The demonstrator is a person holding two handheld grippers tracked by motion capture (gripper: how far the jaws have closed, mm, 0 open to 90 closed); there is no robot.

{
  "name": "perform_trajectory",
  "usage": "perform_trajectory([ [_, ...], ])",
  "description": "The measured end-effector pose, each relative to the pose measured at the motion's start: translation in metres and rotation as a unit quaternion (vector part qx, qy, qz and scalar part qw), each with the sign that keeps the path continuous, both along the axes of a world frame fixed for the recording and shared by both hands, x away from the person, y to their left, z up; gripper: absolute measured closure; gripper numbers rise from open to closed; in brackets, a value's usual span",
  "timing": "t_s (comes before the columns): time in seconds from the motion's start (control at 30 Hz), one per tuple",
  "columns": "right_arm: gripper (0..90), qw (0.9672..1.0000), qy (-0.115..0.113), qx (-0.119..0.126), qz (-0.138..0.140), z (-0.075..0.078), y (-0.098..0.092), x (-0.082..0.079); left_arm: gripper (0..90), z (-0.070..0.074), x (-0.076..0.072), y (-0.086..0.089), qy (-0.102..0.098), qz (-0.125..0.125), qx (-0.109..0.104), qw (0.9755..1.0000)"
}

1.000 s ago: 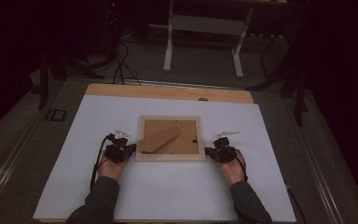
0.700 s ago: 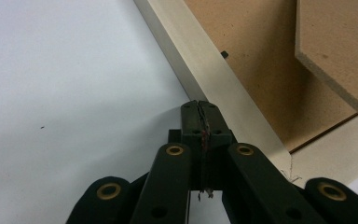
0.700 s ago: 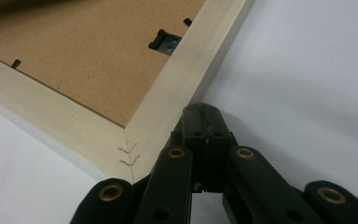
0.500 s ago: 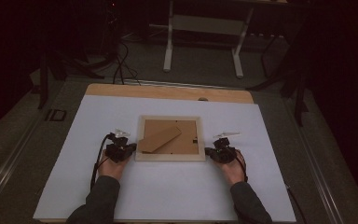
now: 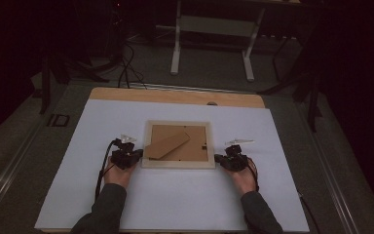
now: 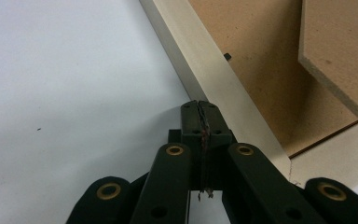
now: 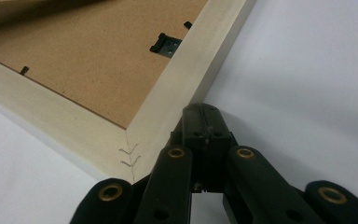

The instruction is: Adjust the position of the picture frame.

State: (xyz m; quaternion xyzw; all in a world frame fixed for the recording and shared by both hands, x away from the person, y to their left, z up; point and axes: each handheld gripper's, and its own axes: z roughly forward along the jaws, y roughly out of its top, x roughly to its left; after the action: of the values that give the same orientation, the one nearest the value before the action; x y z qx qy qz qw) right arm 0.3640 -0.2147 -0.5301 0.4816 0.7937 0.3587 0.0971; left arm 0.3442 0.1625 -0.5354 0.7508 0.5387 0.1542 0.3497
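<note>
Both hand-held grippers, left (image 5: 132, 157) and right (image 5: 221, 159), sitting fully closed, empty, flanking pale wooden face-down picture frame (image 5: 178, 163) at 9 and 3 o'clock; closed tips risking shoving frame across white worktop (image 5: 175, 204).

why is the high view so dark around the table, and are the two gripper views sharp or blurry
High view: light falls on the white sheet alone, the floor and stands behind sinking into near black, and the picture frame looks soft and grainy. Left gripper view: evenly lit; the left claw is sharp, the frame's far backing slightly soft. Right gripper view: bright, no glare; the right claw casts a faint shadow on the sheet.
</note>
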Motion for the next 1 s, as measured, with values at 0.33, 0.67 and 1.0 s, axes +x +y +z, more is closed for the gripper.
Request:
perform_trajectory([
  [0.33,90.0,0.9999,-0.013,-0.005,-0.004,-0.0007,-0.0057,-0.0018,90.0,0.0003,0.0006,-0.0055,0.000,-0.008,0.002,1.0000],
  [0.67,90.0,0.9996,-0.013,-0.023,0.005,0.0016,-0.0026,-0.0026,90.0,-0.0004,0.0023,-0.0050,0.002,0.008,-0.007,0.9999],
  [1.0,85.6,0.9991,-0.021,-0.034,0.014,0.0019,-0.0017,-0.0021,85.0,0.0002,0.0025,-0.0029,-0.002,0.018,-0.004,0.9998],
])
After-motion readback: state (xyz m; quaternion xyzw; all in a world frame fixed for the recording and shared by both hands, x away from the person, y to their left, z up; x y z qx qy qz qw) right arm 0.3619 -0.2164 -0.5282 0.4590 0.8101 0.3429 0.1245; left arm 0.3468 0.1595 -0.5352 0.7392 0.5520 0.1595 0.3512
